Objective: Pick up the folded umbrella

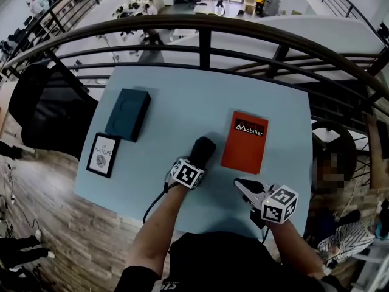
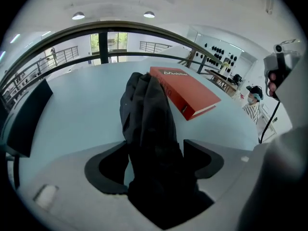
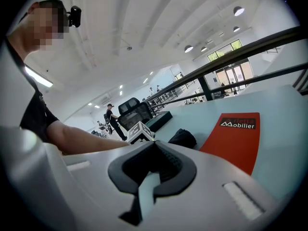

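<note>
**Left claw astride the folded umbrella, about to grip**

The left claw (image 2: 154,148) is wide open and tilted down, with the black folded umbrella (image 1: 203,148) between its jaws and neither pad pressing on it. The umbrella lies mid-desk, just left of a red book (image 1: 245,142). A good grip probably means sinking lower, centring on the thick part of the bundle and closing squarely, since loose fabric could slip. The right claw (image 3: 153,146) is closed on nothing and hovers near right. The pale blue desk (image 1: 182,96) also holds a dark box (image 1: 127,114) and a small card (image 1: 103,155) on the left. A curved black railing (image 1: 206,41) runs along the far side, a black chair (image 1: 51,108) stands left, and the floor (image 1: 42,224) is wood.
</note>
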A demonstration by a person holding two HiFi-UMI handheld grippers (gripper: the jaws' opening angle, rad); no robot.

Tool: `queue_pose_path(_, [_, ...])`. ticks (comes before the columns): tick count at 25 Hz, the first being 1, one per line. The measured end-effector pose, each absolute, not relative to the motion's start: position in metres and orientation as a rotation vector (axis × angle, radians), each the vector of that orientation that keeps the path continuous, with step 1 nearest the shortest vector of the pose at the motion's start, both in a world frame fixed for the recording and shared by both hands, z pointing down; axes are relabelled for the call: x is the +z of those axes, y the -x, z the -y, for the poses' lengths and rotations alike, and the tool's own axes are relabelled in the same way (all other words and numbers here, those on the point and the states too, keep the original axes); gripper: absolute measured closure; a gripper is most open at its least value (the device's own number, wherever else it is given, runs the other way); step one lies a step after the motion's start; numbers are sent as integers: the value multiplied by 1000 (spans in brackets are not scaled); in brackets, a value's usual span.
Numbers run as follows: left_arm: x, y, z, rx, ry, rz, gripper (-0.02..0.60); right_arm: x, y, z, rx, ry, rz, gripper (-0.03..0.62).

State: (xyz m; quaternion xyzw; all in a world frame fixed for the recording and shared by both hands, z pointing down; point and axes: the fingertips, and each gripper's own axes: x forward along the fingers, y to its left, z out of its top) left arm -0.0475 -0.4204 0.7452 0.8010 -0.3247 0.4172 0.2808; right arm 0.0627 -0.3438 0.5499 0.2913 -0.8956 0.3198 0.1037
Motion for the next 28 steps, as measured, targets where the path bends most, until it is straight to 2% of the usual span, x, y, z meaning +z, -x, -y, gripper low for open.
queue_pose_path(9, [758,43,415,1292,-2118,827,198,555,-80,337,975,-903,2616,594])
queue_pose_path(14, [756,42,413,1327,-2101,798,260,553,-76,336,979,-888,2622,594])
queue_pose_path(19, [753,48,410,1292,-2065,835,285,550,-75,334,968,-886,2624,594])
queue_pose_path(28, [746,63,402,1126,-2015,842,290,550,-68,330,978,-883,2625,594])
